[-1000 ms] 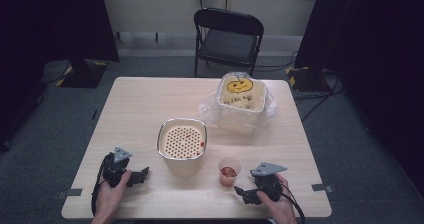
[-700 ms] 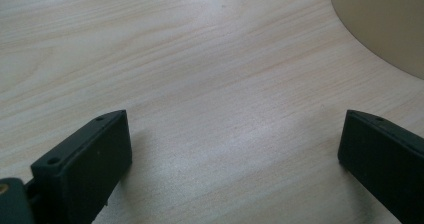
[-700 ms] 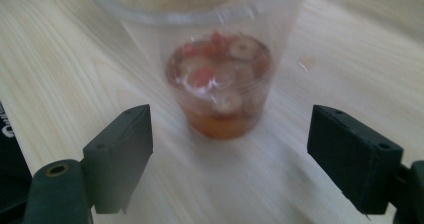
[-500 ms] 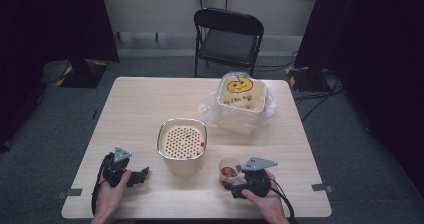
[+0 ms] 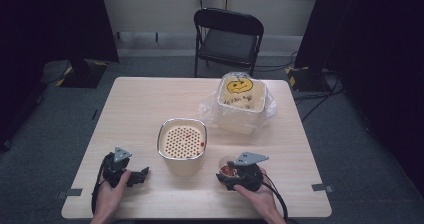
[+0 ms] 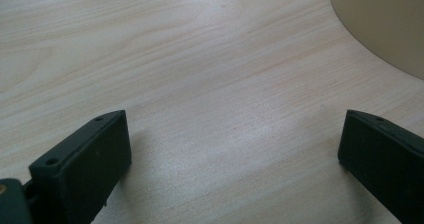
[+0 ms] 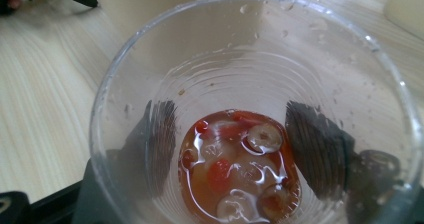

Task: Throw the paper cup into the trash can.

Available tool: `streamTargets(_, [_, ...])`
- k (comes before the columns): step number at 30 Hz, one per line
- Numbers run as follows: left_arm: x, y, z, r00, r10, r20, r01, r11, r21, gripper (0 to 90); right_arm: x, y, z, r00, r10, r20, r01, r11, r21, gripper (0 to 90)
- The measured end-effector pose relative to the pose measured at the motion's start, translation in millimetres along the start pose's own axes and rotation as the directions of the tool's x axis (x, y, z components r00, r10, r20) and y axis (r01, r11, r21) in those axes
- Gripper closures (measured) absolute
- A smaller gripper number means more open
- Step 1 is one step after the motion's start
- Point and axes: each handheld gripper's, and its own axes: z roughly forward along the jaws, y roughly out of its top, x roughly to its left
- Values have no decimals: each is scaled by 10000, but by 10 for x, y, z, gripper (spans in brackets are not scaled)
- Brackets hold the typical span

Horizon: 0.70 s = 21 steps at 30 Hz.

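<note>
Cup of clear plastic, near the table's front edge, just right of the cream strainer pot, has reddish liquid and berries in its bottom. Going from biggest down: the wooden table, a black folding chair behind it, a lined tub with a yellow face drawn on it, then the pot. The right gripper has just been closing, its jaws now pressing both sides of the cup. The left gripper rests wide apart on bare wood, nothing between its jaws.
</note>
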Motion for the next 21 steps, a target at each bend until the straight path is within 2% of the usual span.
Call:
streamTargets(6, [5, 1, -3, 10000, 73, -12, -73, 10000, 40, 0, -46, 24, -28, 9999, 17, 127, -17, 10000, -12, 395])
streamTargets(13, [4, 1, -2, 10000, 62, -10, -62, 10000, 34, 0, -67, 187, -50, 9998, 34, 178, -28, 9993, -374, 398])
streamTargets(21, [-1, 0, 1, 10000, -13, 16, 13, 10000, -9, 0, -81, 334, -75, 9992, -25, 405, 45, 9988, -479, 407])
